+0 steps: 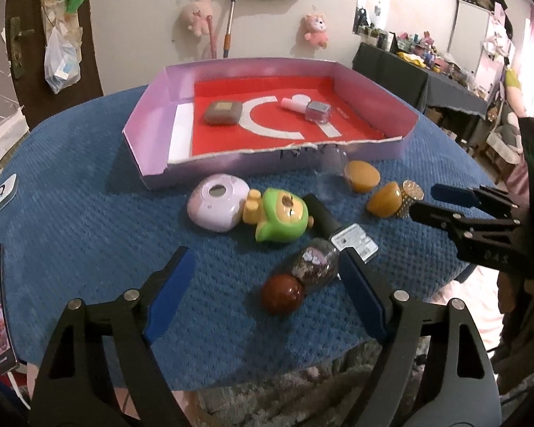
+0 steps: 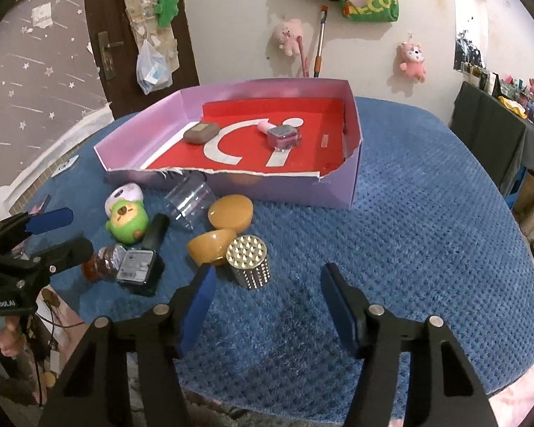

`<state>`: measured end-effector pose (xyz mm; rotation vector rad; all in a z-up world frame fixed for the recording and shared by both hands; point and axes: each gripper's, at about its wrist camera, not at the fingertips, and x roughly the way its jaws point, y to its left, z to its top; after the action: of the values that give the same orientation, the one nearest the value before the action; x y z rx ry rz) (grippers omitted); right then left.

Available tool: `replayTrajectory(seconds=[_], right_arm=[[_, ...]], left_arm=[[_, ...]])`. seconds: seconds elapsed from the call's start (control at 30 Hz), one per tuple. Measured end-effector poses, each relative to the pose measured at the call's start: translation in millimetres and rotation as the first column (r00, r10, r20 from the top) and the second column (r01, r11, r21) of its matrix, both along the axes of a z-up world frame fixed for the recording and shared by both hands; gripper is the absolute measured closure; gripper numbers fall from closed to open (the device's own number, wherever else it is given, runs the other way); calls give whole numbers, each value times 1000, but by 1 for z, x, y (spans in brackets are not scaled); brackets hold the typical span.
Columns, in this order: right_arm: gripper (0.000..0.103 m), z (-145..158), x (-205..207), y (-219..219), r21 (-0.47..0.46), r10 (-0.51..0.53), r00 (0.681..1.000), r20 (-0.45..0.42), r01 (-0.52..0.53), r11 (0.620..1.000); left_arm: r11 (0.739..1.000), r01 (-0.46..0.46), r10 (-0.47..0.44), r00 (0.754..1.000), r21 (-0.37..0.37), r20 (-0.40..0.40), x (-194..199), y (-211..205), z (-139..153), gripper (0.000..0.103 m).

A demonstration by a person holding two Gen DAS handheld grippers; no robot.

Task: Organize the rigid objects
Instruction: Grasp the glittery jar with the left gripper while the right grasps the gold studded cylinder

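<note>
Left wrist view, listed outward from the left gripper [image 1: 263, 299]:

- Left gripper: jaws wide, holding nothing, poised over a brown-capped bottle [image 1: 295, 277] that lies between the pads.
- Just beyond the bottle: black bottle with white label [image 1: 341, 235], green figurine [image 1: 277, 220], lilac round case [image 1: 217, 206].
- Farther: two amber lids [image 1: 363, 174], studded metal cylinder [image 1: 411, 195], clear cup [image 1: 333, 163].
- Farthest: purple box [image 1: 153, 121], already holding a brown case [image 1: 222, 112] and a pink-capped bottle [image 1: 309, 108].
- Right gripper [image 2: 267, 299]: jaws wide, empty, just short of the cylinder.

Step in hand, by judgement: collecting loose items into the box, partway done. Next move calls for closing on the brown-capped bottle without nudging the black one touching it.

Room: blue cloth [image 2: 427, 249] lies open right of the cylinder; table edge runs close beneath both grippers.
</note>
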<state>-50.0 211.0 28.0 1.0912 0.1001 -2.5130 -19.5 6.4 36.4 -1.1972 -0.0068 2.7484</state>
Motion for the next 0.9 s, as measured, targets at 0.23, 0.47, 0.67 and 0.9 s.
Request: replayTrajectory(seconds=[0.23,0.47,0.67,0.9], right_arm=[[43,-9,-8,-5,8,6,1000,25,-6,1000],[47,-15,-13,-7,16,1,1000,30,-1,1000],[54,-15,-21,-7,0,7,999,34,-7,1000],[76,-12,-22,-16,-15,51,998,28,-50,999]], left_arm=[[999,43,-42,999,-29,34,2,6,-14,21],[997,61,-58,997,-54,46,-9,12,-22,21],[996,86,-84,995,-16,60,-15,10,-26,26],[987,157,-157,986,19,52,-15,16,-22,68]])
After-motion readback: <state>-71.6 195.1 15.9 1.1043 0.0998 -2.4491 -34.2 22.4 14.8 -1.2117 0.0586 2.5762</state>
